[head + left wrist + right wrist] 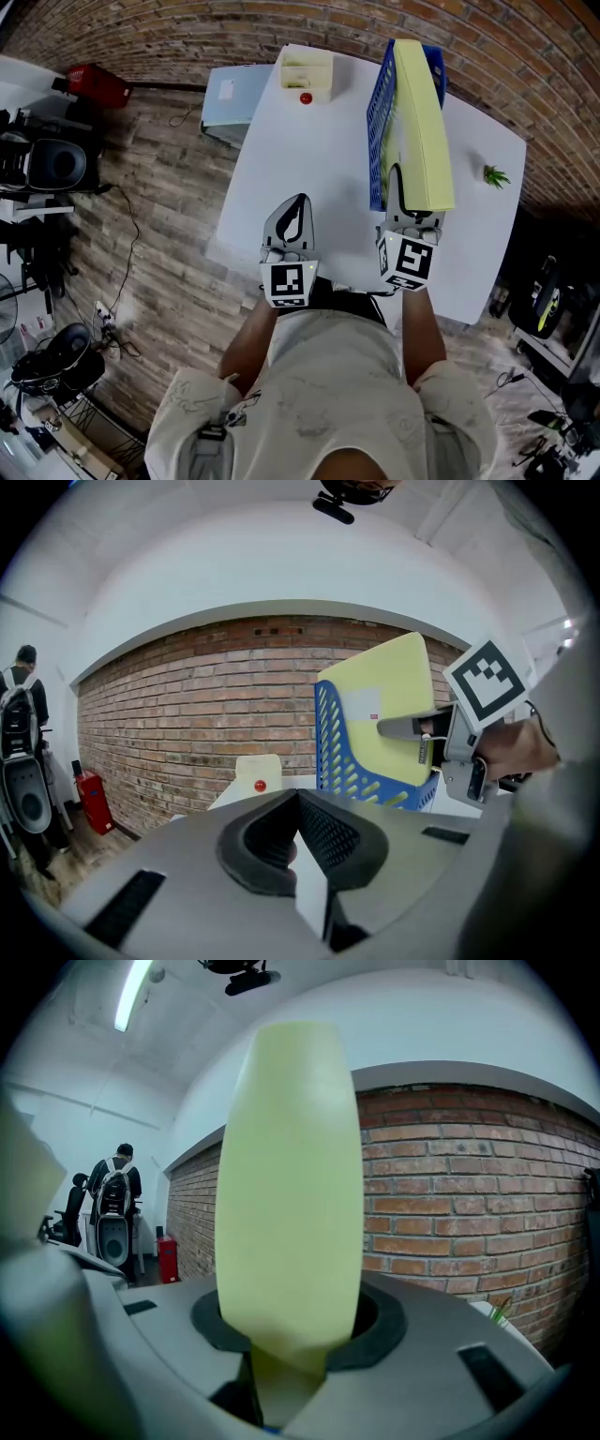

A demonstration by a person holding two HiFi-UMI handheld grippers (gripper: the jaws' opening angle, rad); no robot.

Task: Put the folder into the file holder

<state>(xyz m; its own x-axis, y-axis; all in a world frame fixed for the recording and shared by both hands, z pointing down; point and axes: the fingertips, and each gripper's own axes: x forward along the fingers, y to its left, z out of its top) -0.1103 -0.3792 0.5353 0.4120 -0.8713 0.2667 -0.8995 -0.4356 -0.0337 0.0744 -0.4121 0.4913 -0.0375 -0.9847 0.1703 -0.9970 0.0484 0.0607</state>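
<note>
Right claw (398, 190), clamped on the folder (422, 112), should keep it upright in the holder (377, 141) until it seats.

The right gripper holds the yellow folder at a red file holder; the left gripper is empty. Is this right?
No: the file holder is blue, not red, as the head view shows. The right gripper holds the yellow folder; the left gripper is empty.
</note>
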